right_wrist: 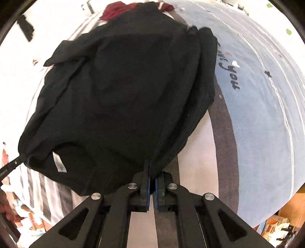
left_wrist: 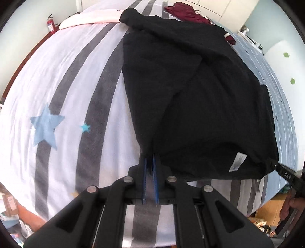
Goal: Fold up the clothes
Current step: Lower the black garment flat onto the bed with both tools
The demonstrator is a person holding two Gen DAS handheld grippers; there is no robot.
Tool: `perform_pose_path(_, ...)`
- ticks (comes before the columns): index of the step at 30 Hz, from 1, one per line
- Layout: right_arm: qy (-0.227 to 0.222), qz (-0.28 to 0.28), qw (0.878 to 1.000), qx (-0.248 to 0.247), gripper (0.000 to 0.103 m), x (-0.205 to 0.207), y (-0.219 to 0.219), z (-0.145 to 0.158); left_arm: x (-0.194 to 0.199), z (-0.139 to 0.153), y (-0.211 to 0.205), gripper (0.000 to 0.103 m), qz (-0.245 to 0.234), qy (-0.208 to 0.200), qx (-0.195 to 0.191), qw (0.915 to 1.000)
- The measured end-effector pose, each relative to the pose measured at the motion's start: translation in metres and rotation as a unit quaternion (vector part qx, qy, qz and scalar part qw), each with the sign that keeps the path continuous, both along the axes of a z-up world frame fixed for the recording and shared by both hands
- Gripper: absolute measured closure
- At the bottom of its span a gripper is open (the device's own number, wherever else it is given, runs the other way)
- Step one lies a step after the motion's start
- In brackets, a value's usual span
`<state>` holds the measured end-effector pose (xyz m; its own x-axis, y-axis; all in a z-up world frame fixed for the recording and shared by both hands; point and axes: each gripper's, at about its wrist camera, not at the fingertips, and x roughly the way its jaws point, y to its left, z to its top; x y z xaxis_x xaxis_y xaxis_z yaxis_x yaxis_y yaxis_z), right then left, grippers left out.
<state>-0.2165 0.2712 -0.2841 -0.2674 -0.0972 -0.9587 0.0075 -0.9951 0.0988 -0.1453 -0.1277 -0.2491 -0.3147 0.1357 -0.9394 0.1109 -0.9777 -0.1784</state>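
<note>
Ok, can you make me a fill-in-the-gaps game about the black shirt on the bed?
1. The garment pinched by both grippers is coloured ____.
2. The big star on the bedsheet is coloured ____.
3. Beyond the black garment lies a crumpled cloth coloured dark ____.
4. The little tag sewn on the garment is ____.

Missing words: black, blue, red, white

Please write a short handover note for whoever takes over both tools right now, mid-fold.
Left tool: shut on the near left corner of the black top.
Right tool: shut on its near right corner.
The top lies on the striped bed, near hem lifted, white label showing. A dark red garment waits at the far end.
Done: the top looks folded in along its sides, both near corners gripped.
Left: probably carry the near hem over towards the far end, release, smooth, then fold the red one.
</note>
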Motion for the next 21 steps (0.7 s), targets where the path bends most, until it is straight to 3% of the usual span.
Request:
perform_pose_path(4,-0.015,0.031,0.999,0.006,0.100,0.015,0.002,0.005,0.032,-0.013,-0.002,0.098,-0.008,-0.034,-0.007,0.9994)
perform_pose_path(10,-0.066,0.080,0.994,0.022,0.100,0.030,-0.009,-0.037,0.050,-0.046,-0.004,0.098,-0.001,-0.077,-0.011,0.9970)
perform_pose_path(13,-0.081,0.089,0.992,0.026,0.097,0.025,-0.010,-0.042,0.051,-0.030,0.001,0.098,0.003,-0.072,-0.012,0.9973)
perform_pose_path(17,-0.063,0.100,0.993,0.020,0.093,0.022,-0.002,-0.013,0.050,0.013,0.017,0.091,-0.026,-0.025,-0.034,0.9988)
perform_pose_path(19,-0.051,0.111,0.992,0.022,0.091,0.022,0.002,0.004,0.043,0.031,0.025,0.085,-0.032,-0.002,-0.035,0.9989)
perform_pose_path(21,-0.041,0.115,0.992,0.025,0.090,0.020,0.004,0.020,0.029,0.041,0.033,0.071,-0.035,0.023,-0.038,0.9984)
